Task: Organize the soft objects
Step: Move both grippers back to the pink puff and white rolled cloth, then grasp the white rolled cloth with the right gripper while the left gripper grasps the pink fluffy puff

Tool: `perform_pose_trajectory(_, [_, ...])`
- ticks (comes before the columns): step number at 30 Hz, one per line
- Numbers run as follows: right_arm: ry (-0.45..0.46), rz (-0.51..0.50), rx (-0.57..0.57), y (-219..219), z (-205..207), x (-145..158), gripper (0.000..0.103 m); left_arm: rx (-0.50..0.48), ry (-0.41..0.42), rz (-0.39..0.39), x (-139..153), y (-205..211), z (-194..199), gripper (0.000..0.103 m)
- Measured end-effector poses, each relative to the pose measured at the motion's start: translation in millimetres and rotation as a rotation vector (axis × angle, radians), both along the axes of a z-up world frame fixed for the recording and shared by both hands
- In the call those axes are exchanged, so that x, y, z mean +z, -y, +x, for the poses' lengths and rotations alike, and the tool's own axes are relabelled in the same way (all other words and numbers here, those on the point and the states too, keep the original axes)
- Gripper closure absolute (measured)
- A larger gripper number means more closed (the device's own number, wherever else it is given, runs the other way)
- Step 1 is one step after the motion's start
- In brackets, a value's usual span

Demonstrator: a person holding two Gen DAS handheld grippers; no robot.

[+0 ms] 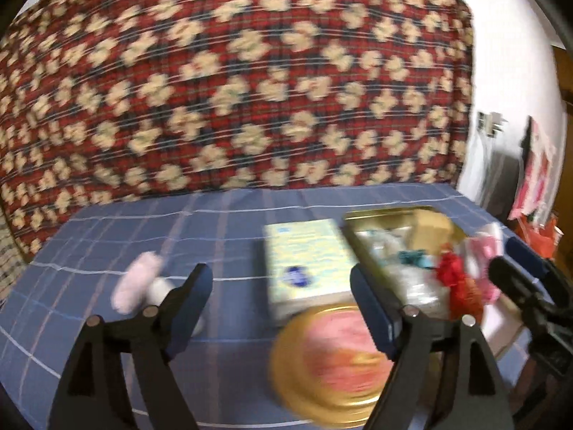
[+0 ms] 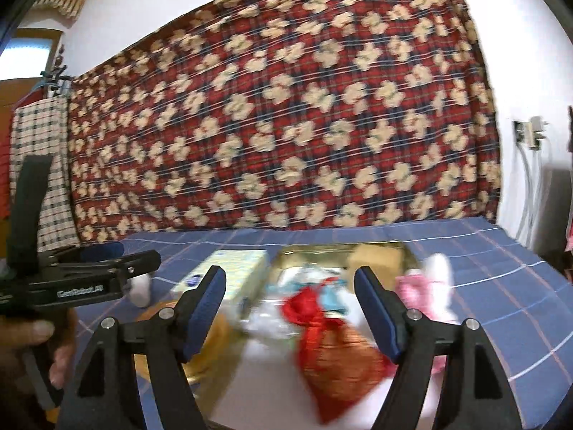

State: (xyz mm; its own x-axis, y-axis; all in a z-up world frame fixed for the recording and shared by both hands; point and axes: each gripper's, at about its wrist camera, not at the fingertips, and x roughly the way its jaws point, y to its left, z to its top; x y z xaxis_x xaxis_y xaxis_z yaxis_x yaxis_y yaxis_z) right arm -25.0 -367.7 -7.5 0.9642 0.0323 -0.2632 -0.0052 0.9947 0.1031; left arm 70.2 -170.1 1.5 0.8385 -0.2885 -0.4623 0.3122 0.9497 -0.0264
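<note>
While both grippers gape empty, left gripper (image 1: pixel 281 279) and right gripper (image 2: pixel 290 286) hover near gold tray (image 2: pixel 401 251); red pouch (image 2: pixel 333 337) lies before tray, pink plush (image 2: pixel 426 290) right of it, likely awaiting sorting.

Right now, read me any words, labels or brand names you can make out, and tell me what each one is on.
"GenRobot.AI": white letters on the side of the left gripper, seen from the right wrist view, slightly blurred.
Pale box: printed text and a round blue emblem, too blurred to read.
Round gold tin lid: pink picture, motion-blurred, nothing legible.
Nothing else readable.
</note>
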Motion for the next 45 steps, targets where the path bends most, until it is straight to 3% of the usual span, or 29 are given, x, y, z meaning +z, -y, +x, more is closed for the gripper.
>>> perform_pose_trajectory(7, [-0.078, 0.015, 0.183, -58.7, 32.4, 3.4, 0.027, 0.142, -0.019, 0.047, -10.6, -67.9, 25.5, 0.022])
perform_pose_trajectory(14, [-0.209, -0.091, 0.334, -148.1, 86.2, 16.6, 0.027, 0.29, -0.063, 0.083, -25.9, -133.4, 57.8, 0.016])
perform_pose_trajectory(18, [-0.279, -0.143, 0.356, -189.0, 114.9, 15.0, 0.027, 0.333, -0.092, 0.076, -33.0, -159.4, 68.0, 0.016])
perform_pose_trajectory(20, [-0.358, -0.177, 0.352, -212.1, 136.9, 5.3, 0.027, 0.349, -0.103, 0.071, -36.0, -170.0, 69.7, 0.016])
perform_pose_trajectory(28, [-0.551, -0.201, 0.303, -241.4, 190.2, -31.6, 0.028, 0.368, -0.118, -0.017, -41.3, -204.0, 67.1, 0.008])
perform_pose_trajectory(30, [-0.576, -0.213, 0.295, -247.1, 198.8, -40.7, 0.03, 0.363, -0.126, -0.026, -44.0, -206.0, 68.5, 0.008])
perform_pose_trajectory(36, [-0.646, -0.22, 0.295, -255.6, 211.2, -60.0, 0.052, 0.337, -0.13, -0.044, -47.8, -206.8, 67.3, 0.008])
perform_pose_trajectory(39, [-0.631, -0.231, 0.287, -250.8, 208.1, -59.2, 0.071, 0.343, -0.132, -0.047, -48.2, -207.6, 67.0, 0.008])
perform_pose_trajectory(45, [-0.58, -0.216, 0.312, -247.4, 188.4, -51.9, 0.072, 0.331, -0.144, -0.043, -48.0, -198.3, 67.4, 0.008])
